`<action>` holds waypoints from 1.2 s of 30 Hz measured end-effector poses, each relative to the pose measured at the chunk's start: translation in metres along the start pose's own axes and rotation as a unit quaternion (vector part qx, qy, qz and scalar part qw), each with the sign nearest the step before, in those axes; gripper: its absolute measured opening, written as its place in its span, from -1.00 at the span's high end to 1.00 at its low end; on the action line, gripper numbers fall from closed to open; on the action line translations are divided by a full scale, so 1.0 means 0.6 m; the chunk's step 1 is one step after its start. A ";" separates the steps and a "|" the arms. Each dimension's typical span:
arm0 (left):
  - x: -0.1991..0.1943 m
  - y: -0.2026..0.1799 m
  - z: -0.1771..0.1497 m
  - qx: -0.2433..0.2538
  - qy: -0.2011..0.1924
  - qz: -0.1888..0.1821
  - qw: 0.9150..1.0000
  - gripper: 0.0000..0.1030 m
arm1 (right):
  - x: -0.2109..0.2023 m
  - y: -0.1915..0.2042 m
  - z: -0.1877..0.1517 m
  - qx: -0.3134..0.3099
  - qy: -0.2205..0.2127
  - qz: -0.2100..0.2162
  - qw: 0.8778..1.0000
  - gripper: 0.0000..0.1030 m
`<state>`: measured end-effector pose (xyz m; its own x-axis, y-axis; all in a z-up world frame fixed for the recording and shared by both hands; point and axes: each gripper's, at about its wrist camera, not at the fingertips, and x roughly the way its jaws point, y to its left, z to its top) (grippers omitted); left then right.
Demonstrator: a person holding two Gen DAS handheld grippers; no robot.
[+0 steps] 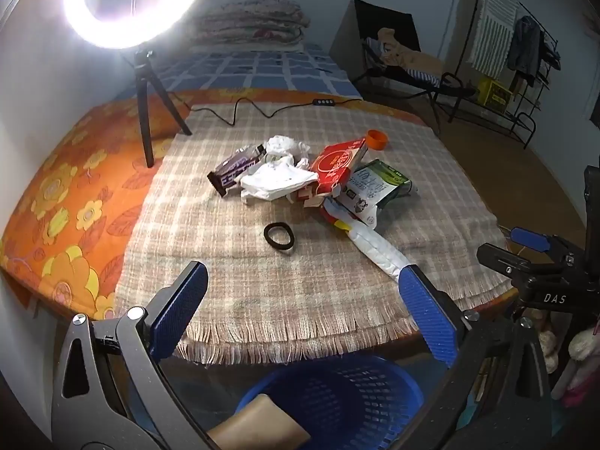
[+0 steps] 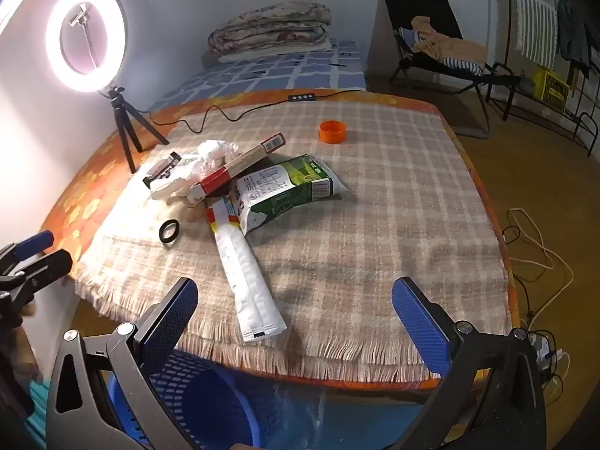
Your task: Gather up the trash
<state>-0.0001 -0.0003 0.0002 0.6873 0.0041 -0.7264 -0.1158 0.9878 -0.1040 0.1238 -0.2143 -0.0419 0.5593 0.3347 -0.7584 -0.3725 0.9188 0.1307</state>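
A pile of trash lies mid-table on a plaid cloth [image 1: 300, 262]: a red box [image 1: 337, 167] [image 2: 240, 167], a green and white pouch [image 1: 378, 187] [image 2: 288, 191], a long white wrapper [image 1: 375, 249] [image 2: 249, 277], crumpled white paper [image 1: 279, 178] [image 2: 187, 176], a dark purple wrapper [image 1: 234, 170], a black ring [image 1: 279, 237] [image 2: 169, 231] and an orange cap [image 1: 377, 139] [image 2: 333, 132]. A blue basket [image 1: 337, 405] [image 2: 202, 405] stands below the near table edge. My left gripper [image 1: 303, 300] and right gripper [image 2: 294, 311] are both open and empty, near that edge.
A lit ring light on a tripod [image 1: 150, 112] [image 2: 123, 127] stands at the table's back left, its cable [image 2: 225, 112] running along the far edge. A bed [image 2: 281, 71], a chair [image 2: 442, 56] and a rack [image 1: 517, 86] lie beyond. Cables [image 2: 536, 255] lie on the floor at right.
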 end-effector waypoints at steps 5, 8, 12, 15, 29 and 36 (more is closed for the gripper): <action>-0.008 -0.007 -0.017 0.005 -0.011 0.004 1.000 -1.00 | 0.001 0.003 -0.001 -0.004 0.000 -0.003 1.000 -0.99; 0.002 0.005 -0.001 -0.011 0.014 -0.002 1.000 -1.00 | 0.002 0.003 0.004 -0.007 0.001 -0.004 1.000 -0.99; 0.014 0.009 -0.008 -0.015 0.016 0.000 1.000 -1.00 | 0.001 0.007 0.003 -0.008 -0.001 -0.008 1.000 -0.99; 0.017 0.015 -0.012 -0.023 0.018 0.000 1.000 -1.00 | 0.006 0.006 0.004 -0.008 -0.001 -0.009 1.000 -0.99; 0.016 0.016 -0.012 -0.024 0.020 0.002 1.000 -1.00 | 0.005 0.009 0.000 -0.013 -0.001 -0.012 1.000 -0.99; 0.016 0.016 -0.013 -0.025 0.020 0.001 0.999 -1.00 | 0.006 0.009 -0.002 -0.012 -0.001 -0.012 1.000 -0.99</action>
<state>-0.0002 0.0079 -0.0133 0.6572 -0.0006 -0.7537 -0.1536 0.9789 -0.1348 0.1229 -0.2085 -0.0446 0.5700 0.3131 -0.7596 -0.3771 0.9211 0.0967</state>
